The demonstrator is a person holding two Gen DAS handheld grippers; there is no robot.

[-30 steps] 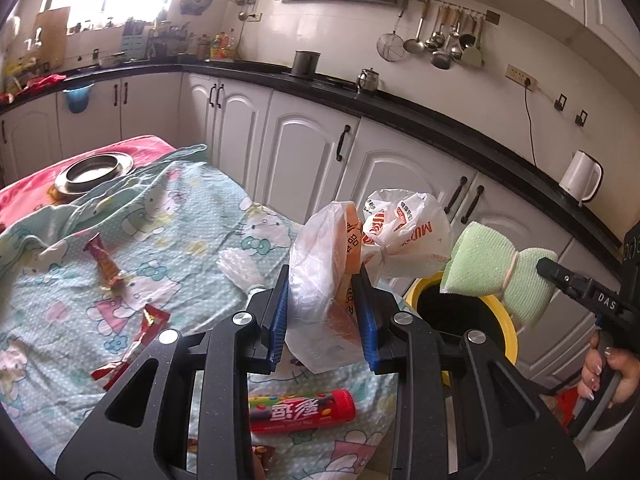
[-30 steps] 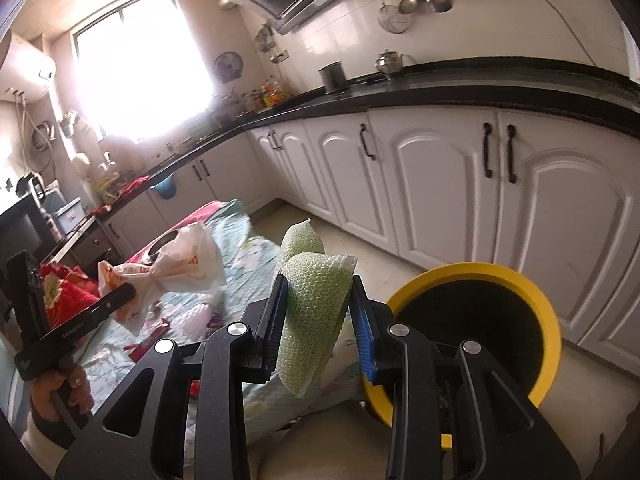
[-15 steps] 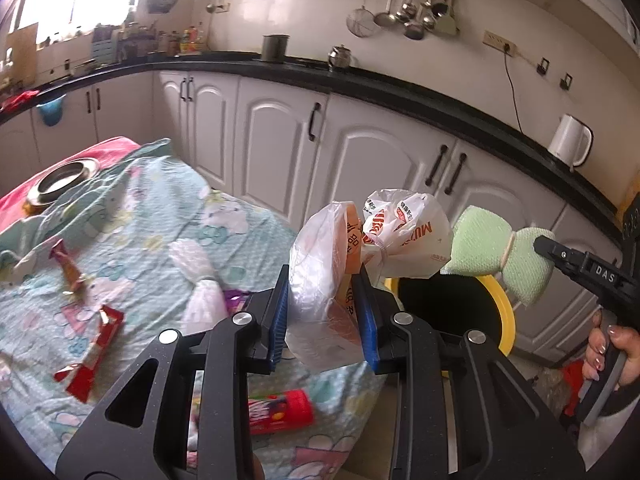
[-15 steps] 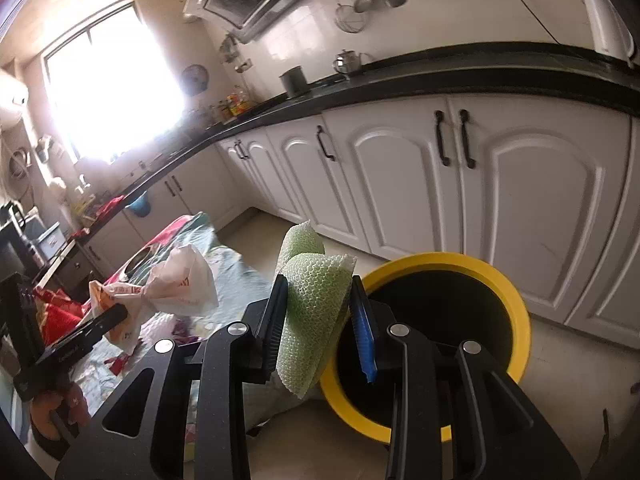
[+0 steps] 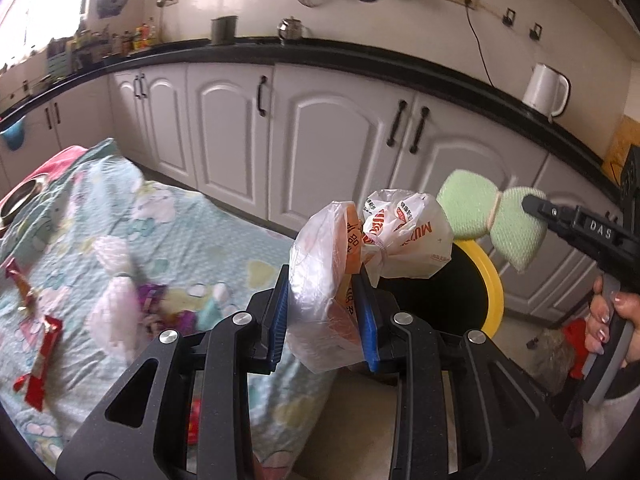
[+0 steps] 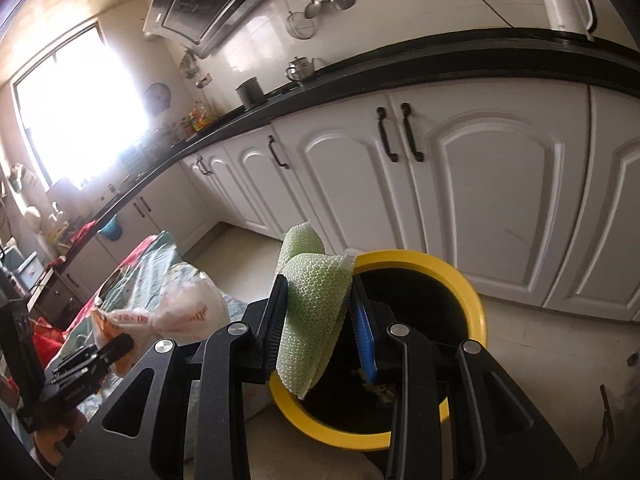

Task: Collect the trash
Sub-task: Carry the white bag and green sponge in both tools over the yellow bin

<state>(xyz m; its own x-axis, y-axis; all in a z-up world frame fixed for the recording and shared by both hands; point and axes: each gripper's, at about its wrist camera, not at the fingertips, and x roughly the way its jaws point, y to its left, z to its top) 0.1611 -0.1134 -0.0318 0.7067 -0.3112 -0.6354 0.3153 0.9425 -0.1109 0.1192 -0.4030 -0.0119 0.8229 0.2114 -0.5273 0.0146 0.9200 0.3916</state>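
Observation:
My left gripper (image 5: 324, 316) is shut on a crumpled white plastic bag (image 5: 400, 236) with orange print, held just past the table's corner beside the yellow-rimmed black bin (image 5: 490, 280). My right gripper (image 6: 320, 320) is shut on a green foam net wrap (image 6: 316, 300), which hangs over the near rim of the bin (image 6: 476, 308). In the left wrist view the right gripper's finger (image 5: 580, 226) pinches the green wrap (image 5: 472, 208) above the bin. In the right wrist view the left gripper (image 6: 116, 346) and its bag (image 6: 184, 308) are at the lower left.
The table's patterned cloth (image 5: 120, 208) still carries red wrappers (image 5: 40, 360), a purple wrapper (image 5: 154, 300) and a clear plastic piece (image 5: 116, 280). White cabinets (image 5: 332, 148) under a black counter stand behind the bin. A white kettle (image 5: 546, 90) sits on the counter. A hand (image 5: 608, 320) holds the right gripper.
Both grippers have moved right and down toward the bin with their loads still held. The bin's opening now fills more of the right wrist view; the table has slid left.

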